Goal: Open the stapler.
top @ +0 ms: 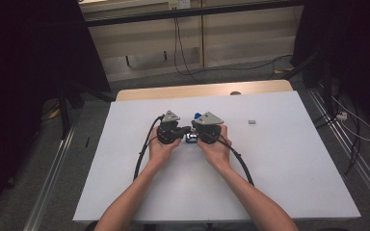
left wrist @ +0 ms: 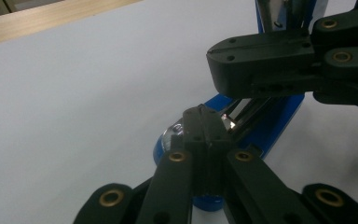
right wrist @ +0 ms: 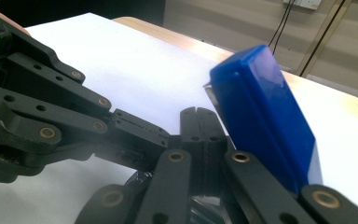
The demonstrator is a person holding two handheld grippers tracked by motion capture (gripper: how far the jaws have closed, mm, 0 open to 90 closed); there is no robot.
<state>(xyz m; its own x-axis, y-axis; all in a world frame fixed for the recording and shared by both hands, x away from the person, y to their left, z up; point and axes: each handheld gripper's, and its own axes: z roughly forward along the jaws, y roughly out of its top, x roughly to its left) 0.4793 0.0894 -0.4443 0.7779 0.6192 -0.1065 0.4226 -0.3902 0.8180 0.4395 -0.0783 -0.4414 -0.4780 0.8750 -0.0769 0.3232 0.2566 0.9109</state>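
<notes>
A blue stapler-like object [top: 191, 138] with shiny metal strips lies mid-table between both grippers. Its blue base [left wrist: 275, 126] rests on the white table, and its blue top part [right wrist: 261, 121] tilts upward. My left gripper [left wrist: 205, 128] has its jaws pressed together, tips right at the metal strips [left wrist: 242, 112]. My right gripper [right wrist: 200, 123] is also shut, just left of the raised blue part. The right gripper [left wrist: 261, 60] reaches in from the upper right in the left gripper view. The left gripper [right wrist: 140, 135] meets the right one's tips. Whether either pinches thin metal cannot be made out.
The white table [top: 279, 163] has a wooden strip [top: 202, 90] along its back edge. A small grey piece [top: 251, 122] lies to the right of the grippers. Black cables [top: 142, 154] trail back from both grippers. Dark stands and floor cables surround the table.
</notes>
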